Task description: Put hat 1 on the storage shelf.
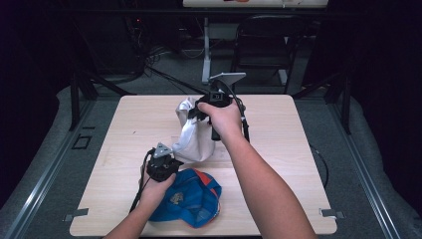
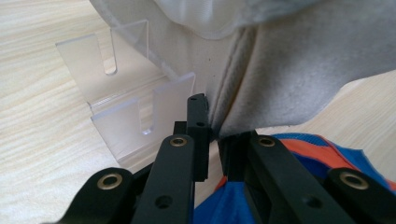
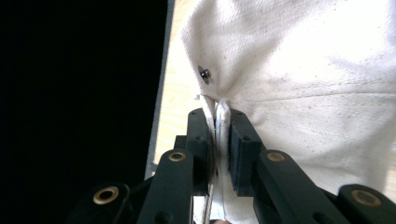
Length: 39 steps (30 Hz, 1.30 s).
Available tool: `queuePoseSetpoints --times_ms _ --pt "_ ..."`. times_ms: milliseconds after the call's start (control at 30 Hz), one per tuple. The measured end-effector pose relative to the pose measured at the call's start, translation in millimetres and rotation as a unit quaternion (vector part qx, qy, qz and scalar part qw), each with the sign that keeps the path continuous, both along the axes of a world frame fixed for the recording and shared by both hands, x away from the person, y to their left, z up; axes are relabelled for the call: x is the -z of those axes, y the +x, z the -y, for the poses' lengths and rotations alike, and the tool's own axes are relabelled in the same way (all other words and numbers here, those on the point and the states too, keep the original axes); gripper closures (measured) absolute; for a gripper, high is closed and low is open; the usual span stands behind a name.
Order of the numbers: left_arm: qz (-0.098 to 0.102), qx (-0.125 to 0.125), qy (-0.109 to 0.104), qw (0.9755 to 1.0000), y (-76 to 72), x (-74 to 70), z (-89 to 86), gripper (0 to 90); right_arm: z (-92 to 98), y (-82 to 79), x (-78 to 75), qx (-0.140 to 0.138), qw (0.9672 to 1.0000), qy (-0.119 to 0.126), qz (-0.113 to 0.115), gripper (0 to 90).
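1. High view: white cap (image 1: 191, 132) near centre of wooden table (image 1: 278, 149), raised at its far end by right gripper (image 1: 201, 113); blue and orange cap (image 1: 191, 196) flat at near edge, just beside left gripper (image 1: 166, 167).
2. Right gripper view: jaws closed narrow on a doubled fold of white cloth, pads (image 3: 243, 140) pressing both sides; small metal eyelet (image 3: 204, 73) just above the grip point.
3. Left gripper view: left gripper (image 2: 212, 135) closed on the lower edge of white cap (image 2: 280, 70), cloth pinched between the pads; clear plastic stand (image 2: 126, 93) just beside the cap on the table, blue and orange cap (image 2: 327, 149) under the jaws.
4. Handling, judged: soft, light cotton; limp crown, likely to sag and fold between the two grips; brim expected stiffer. Not fragile, not slippery against the pads.
5. Best hold, judged: seamed edges or rim band, where doubled cloth gives the pads bulk; single-layer crown panels likely to slip or bunch.
6. Stand, judged: thin rigid plastic, light, easily pushed aside by dragging cloth.
7. Markings: no brand, label or legible writing on the white cap; a small pale emblem on the blue cap, too small to read.
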<state>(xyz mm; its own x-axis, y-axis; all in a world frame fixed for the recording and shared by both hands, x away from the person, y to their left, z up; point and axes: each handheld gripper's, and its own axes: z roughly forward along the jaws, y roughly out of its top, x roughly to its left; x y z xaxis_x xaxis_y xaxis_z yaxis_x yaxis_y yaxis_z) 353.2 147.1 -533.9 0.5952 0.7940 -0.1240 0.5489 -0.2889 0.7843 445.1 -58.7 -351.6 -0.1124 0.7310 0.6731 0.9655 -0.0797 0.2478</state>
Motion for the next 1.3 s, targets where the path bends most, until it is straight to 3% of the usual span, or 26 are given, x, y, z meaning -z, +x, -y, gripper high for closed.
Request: queuePoseSetpoints --times_ms 100,300,400,433,533,633,767,900,1067,1300 --pt "-0.014 0.003 -0.021 0.9997 3.1 1.5 -5.6 84.2 4.8 0.6 2.1 0.009 1.0 0.002 -0.001 80.9" --pt "-0.009 -0.002 -0.023 0.9997 0.5 1.8 -5.2 81.9 9.4 0.2 5.2 0.01 0.9999 0.008 -0.002 78.7" --pt "-0.006 -0.009 -0.048 0.9988 -3.1 1.9 -9.4 74.0 12.7 -1.3 2.6 0.01 0.9999 0.011 0.004 74.5" --pt "-0.009 -0.005 -0.049 0.9988 -4.9 0.8 -11.9 67.0 16.7 -2.1 0.5 0.016 0.9997 0.013 0.01 69.6" --pt "0.0 -0.005 -0.051 0.9987 -12.2 -0.6 -19.5 60.6 22.6 -3.9 -2.6 0.015 0.9997 0.011 0.013 67.8" --pt "-0.004 -0.006 -0.052 0.9986 -19.1 -1.9 -30.8 53.2 35.4 -11.2 -8.9 0.014 0.9993 0.008 0.033 65.7" --pt "-0.008 -0.02 -0.06 0.998 -24.7 -1.1 -46.3 50.2 48.1 -17.9 -14.2 0.012 0.999 0.008 0.043 63.9" --pt "-0.008 -0.036 -0.056 0.9978 -27.9 -0.5 -61.3 46.3 69.9 -29.5 -15.7 0.019 0.997 -0.004 0.075 60.6" --pt "-0.009 -0.062 -0.029 0.9976 -27.1 5.4 -76.5 44.3 88.0 -43.5 -2.5 0.016 0.995 -0.032 0.093 57.7" --pt "-0.007 -0.08 -0.031 0.9963 -23.8 15.0 -91.4 41.9 101.9 -66.7 32.5 0.002 0.9938 -0.039 0.104 54.2"
